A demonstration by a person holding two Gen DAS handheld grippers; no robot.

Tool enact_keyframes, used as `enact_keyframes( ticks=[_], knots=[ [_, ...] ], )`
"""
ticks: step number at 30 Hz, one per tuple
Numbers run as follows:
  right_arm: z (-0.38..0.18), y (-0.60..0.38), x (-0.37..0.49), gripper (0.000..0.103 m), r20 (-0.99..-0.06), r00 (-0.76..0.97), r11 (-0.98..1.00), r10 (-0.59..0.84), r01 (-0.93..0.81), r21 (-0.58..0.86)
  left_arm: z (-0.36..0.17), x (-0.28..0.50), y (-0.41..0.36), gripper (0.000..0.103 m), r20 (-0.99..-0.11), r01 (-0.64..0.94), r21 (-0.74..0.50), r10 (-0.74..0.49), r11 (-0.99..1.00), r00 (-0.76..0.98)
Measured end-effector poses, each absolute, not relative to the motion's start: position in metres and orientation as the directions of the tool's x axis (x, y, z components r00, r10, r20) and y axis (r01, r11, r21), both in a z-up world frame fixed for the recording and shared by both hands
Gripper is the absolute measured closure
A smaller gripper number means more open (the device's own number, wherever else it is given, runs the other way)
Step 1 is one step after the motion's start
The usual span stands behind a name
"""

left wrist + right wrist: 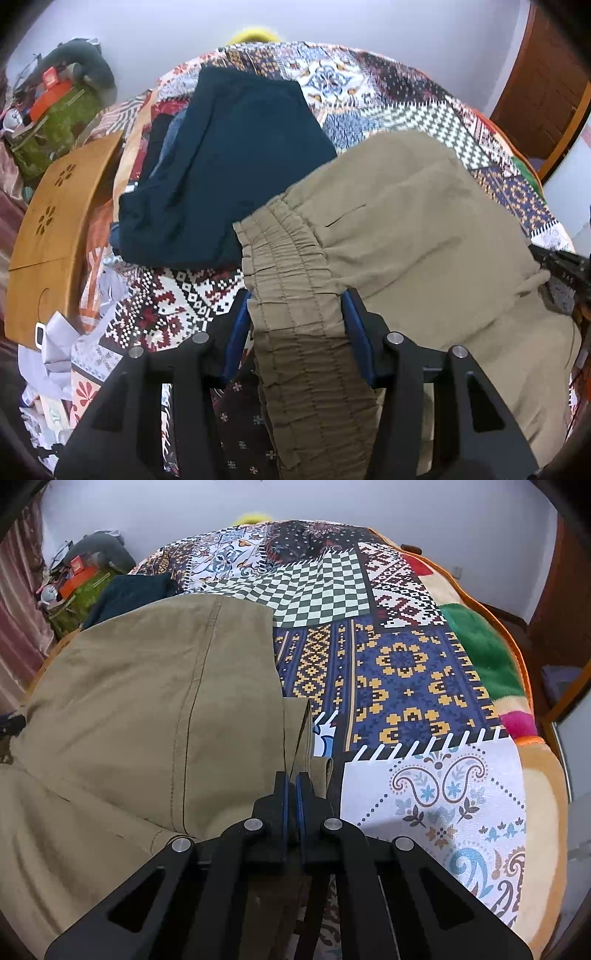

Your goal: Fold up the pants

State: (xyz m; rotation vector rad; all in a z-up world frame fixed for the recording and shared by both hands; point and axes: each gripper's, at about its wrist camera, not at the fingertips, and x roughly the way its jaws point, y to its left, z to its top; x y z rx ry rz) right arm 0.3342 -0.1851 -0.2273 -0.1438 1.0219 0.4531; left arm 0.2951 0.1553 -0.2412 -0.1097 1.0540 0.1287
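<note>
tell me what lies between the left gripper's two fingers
The khaki pants' gathered elastic waistband runs between the left gripper's open fingers, seen in the left wrist view.

Patchwork blanket (406, 672) w/ navy garment (229, 166); wooden lap table (55, 229) at left.

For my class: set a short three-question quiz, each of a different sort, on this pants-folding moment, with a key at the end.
1. True or false: the right gripper is wide open above the quilt.
2. Which part of the khaki pants lies between the fingers of the left gripper? A) a leg hem B) the elastic waistband C) a back pocket
3. Fill in: the dark folded garment beside the khaki pants is navy ____ in colour.

Key: 1 false, it is shut on an edge of the khaki pants. 2 B; the jaws stand apart on either side of it. 3 blue.
</note>
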Motion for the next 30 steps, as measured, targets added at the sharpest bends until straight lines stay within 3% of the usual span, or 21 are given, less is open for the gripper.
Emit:
enact_keyframes(
  ticks=[7, 11, 12, 21, 30],
  knots=[
    [-0.199, -0.184, 0.327, 0.095, -0.831, 0.493, 0.902, 0.257, -0.431, 0.023, -0.221, 0.288, 0.150, 0.046, -0.857, -0.133, 0.019, 0.084, 0.991, 0.508],
    [-0.168, -0.182, 0.321, 0.051, -0.805, 0.534, 0.900, 0.261, -0.435, 0.003, -0.203, 0.285, 0.155, 0.033, -0.828, -0.153, 0.040, 0.118, 0.988, 0.548],
    [-0.161, -0.181, 0.320, 0.044, -0.791, 0.547, 0.898, 0.275, -0.439, 0.008, -0.199, 0.285, 0.157, 0.032, -0.821, -0.161, 0.044, 0.128, 0.986, 0.556],
    [-0.129, -0.160, 0.324, 0.027, -0.751, 0.553, 0.881, 0.363, -0.465, 0.083, -0.195, 0.303, 0.178, 0.030, -0.825, -0.200, 0.064, 0.165, 0.978, 0.540],
    [-0.144, -0.133, 0.356, 0.024, -0.768, 0.559, 0.899, 0.311, -0.435, 0.047, -0.228, 0.341, 0.200, 0.025, -0.875, -0.232, 0.006, 0.117, 0.973, 0.470]
  ],
)
